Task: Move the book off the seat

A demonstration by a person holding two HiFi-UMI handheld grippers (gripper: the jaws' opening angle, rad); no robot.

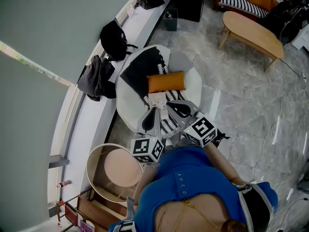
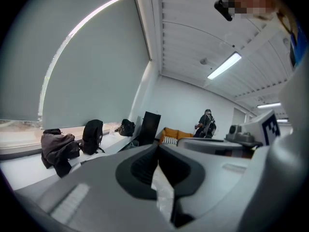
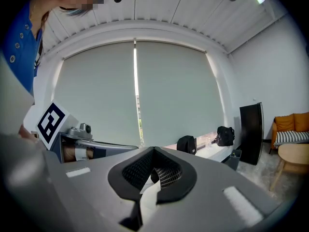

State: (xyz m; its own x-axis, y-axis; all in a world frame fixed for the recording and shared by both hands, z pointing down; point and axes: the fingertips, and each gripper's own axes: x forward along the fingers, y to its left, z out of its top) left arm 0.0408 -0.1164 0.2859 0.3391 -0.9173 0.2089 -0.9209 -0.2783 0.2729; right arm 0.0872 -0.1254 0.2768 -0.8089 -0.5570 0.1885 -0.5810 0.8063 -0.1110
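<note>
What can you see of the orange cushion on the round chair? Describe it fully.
The orange cushion is a plump, plain rectangle that looks like soft fabric. It lies flat and slightly askew on the white round chair. It rests on a black-and-white throw, and the pale book lies at its near edge.

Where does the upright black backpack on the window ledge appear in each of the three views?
Head view: backpack in the upper left.
Left gripper view: left of centre, beside the jacket.
Right gripper view: just right of centre.
Shared landmark: the tall black cabinet.
</note>
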